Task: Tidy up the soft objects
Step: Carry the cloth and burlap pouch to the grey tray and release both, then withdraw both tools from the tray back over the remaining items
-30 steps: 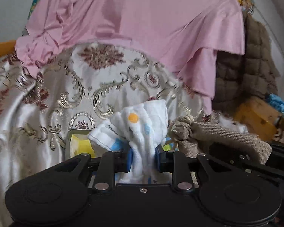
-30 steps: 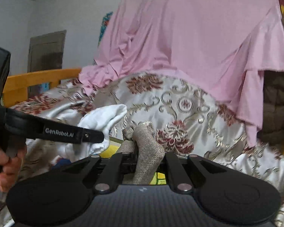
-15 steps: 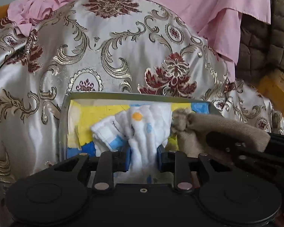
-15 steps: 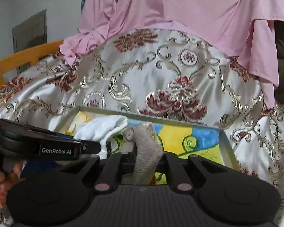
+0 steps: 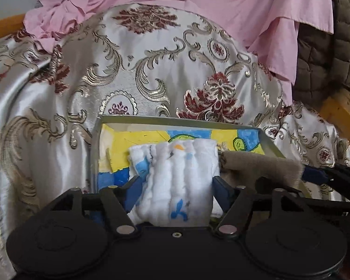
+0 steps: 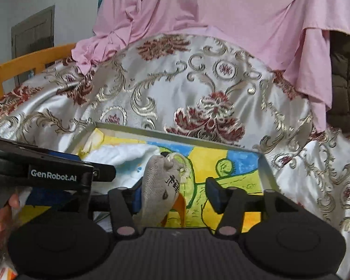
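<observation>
A white padded cloth [image 5: 175,182] with blue and orange marks lies in a shallow grey tray [image 5: 94,140] with a yellow, blue and green painted bottom. My left gripper [image 5: 175,186] is open, its jaws spread either side of the cloth. A grey-brown cloth [image 6: 161,191] with black characters lies beside it in the tray [image 6: 264,170]. My right gripper [image 6: 175,193] is open around it; the cloth leans against the left finger. The grey-brown cloth also shows in the left wrist view [image 5: 259,165], and the white cloth in the right wrist view [image 6: 126,156].
The tray rests on a silver satin bedspread [image 5: 151,70] with gold and maroon patterns. A pink sheet [image 5: 221,0] drapes behind it. A brown quilted garment [image 5: 326,58] hangs at right. An orange wooden frame [image 6: 23,67] runs at left.
Both grippers have lowered their cloths into the tray and opened. The cloths have spread out and now rest on the tray bottom.
</observation>
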